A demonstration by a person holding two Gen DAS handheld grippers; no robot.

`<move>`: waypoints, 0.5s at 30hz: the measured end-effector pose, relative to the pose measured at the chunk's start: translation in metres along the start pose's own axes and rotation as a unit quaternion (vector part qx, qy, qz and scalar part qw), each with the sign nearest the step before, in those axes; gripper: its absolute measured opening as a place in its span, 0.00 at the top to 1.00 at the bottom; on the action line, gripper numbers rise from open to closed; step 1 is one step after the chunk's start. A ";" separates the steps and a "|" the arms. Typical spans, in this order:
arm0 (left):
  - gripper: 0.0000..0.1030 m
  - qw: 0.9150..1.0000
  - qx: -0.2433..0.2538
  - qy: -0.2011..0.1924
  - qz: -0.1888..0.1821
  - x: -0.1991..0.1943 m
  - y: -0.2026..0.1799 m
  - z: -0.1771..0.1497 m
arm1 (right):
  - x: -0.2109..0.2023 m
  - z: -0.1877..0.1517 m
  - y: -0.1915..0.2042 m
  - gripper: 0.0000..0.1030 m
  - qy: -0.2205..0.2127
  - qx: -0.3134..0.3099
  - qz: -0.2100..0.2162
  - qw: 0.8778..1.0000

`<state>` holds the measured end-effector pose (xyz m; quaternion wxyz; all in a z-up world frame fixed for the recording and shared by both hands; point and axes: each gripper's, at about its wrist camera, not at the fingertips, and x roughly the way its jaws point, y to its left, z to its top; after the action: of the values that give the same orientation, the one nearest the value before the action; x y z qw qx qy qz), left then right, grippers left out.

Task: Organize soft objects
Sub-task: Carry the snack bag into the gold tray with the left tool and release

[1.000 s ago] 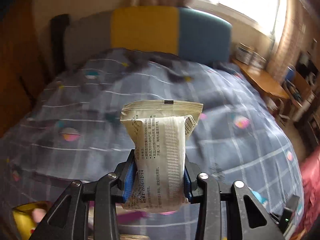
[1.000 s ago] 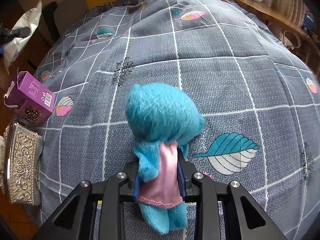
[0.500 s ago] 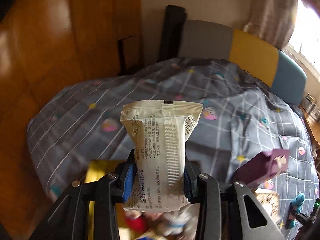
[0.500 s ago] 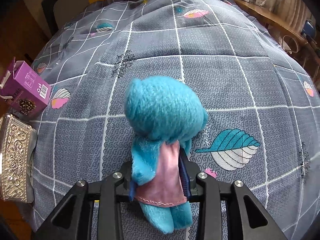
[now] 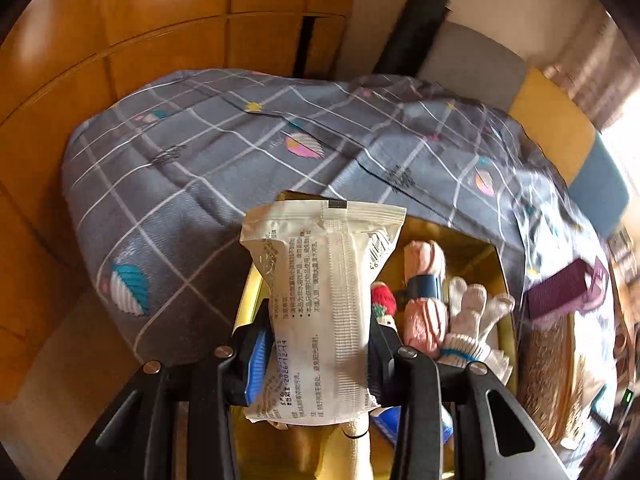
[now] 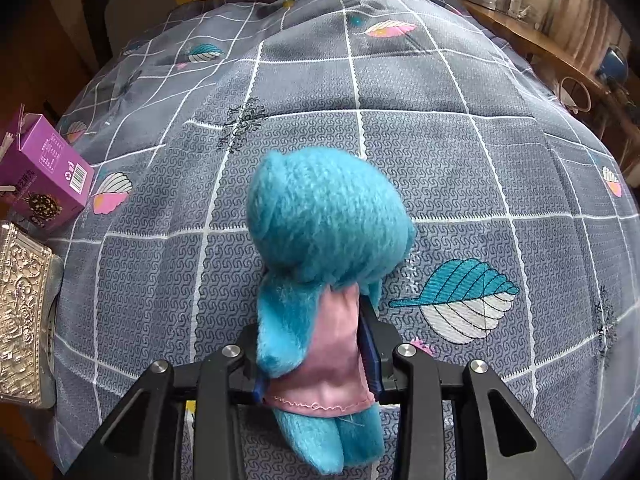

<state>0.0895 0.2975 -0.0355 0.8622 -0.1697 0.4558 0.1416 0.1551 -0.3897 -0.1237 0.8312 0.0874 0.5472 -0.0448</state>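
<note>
My left gripper (image 5: 316, 344) is shut on a white printed packet (image 5: 324, 280), which stands upright between the blue pads. It hangs over a yellow box (image 5: 460, 240) that holds a pink plush (image 5: 424, 280), a white knit glove (image 5: 476, 316) and a small red-and-white toy (image 5: 382, 300). In the right wrist view my right gripper (image 6: 316, 360) holds a blue plush doll (image 6: 324, 220) by its pink dress, above the grey checked bedspread (image 6: 440, 160). The pads still touch the dress on both sides.
A purple carton (image 6: 48, 168) and a silver embossed box (image 6: 20, 312) lie at the bedspread's left edge; the carton (image 5: 560, 292) also shows right of the yellow box. Wooden panels (image 5: 120, 40) stand behind the bed, and a wooden desk (image 6: 540, 44) to its right.
The left view has swung away from the headboard and come down over the yellow box, with the packet still gripped. The right gripper and the blue doll have hardly moved.
</note>
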 end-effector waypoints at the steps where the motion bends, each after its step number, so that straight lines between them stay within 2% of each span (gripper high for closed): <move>1: 0.62 1.000 0.019 0.000 0.005 0.006 -0.005 0.000 | 0.001 0.000 0.002 0.65 0.000 0.000 -0.008 1.000; 6: 0.62 0.997 0.066 -0.004 0.036 0.028 -0.014 -0.004 | 0.004 -0.001 0.020 0.64 -0.005 -0.011 -0.061 0.998; 13: 0.61 0.996 0.070 0.021 0.046 0.069 -0.010 0.001 | 0.004 -0.007 0.027 0.64 -0.019 -0.001 -0.079 0.997; 15: 0.61 0.997 0.070 0.027 0.036 0.079 -0.011 0.002 | 0.002 -0.012 0.031 0.63 -0.025 -0.001 -0.091 0.996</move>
<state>0.1383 0.2954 -0.0986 0.8537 -0.0959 0.4937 0.1354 0.1505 -0.3572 -0.1269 0.8372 0.0355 0.5320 -0.1221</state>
